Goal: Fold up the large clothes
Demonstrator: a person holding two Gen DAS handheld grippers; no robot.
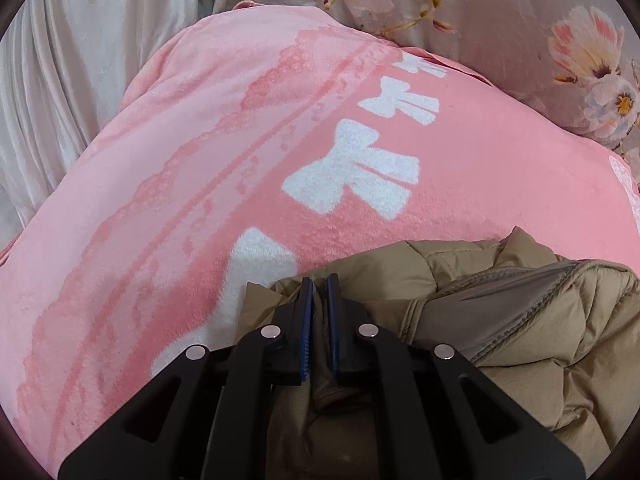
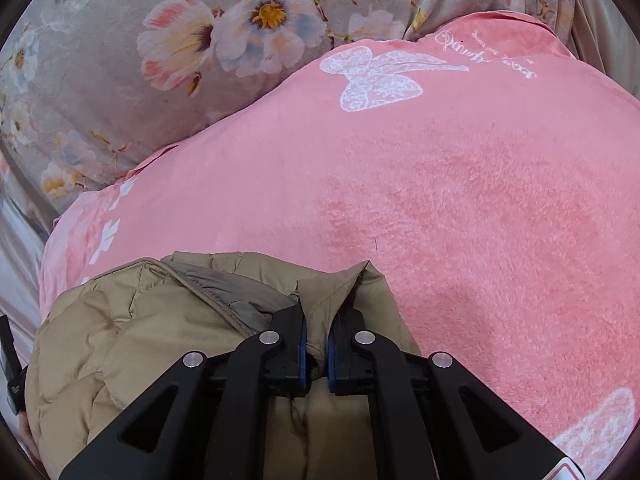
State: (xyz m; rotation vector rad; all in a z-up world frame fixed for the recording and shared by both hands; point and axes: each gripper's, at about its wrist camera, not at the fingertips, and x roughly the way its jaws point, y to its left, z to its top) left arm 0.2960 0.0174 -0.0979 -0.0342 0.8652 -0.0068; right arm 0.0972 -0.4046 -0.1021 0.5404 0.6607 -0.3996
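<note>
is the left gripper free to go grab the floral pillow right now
Probably not yet: the left gripper is shut on the tan jacket. The floral pillow lies beyond the pink blanket, otherwise unobstructed.

Pink fleece blanket [image 1: 168,184] spread flat, white bow prints plus script lettering near its far edge. Behind it, grey floral bedding [image 2: 120,92] with pink-and-white blossoms, touching the blanket's edge. Pale pleated fabric [image 1: 52,72] at far left.

A fleecy pink blanket with white bows [image 1: 248,184] fills the frame's middle; a tan quilted puffer jacket [image 1: 540,340] lies on it at lower right, a grey floral cover [image 1: 520,40] behind it at upper right.
</note>
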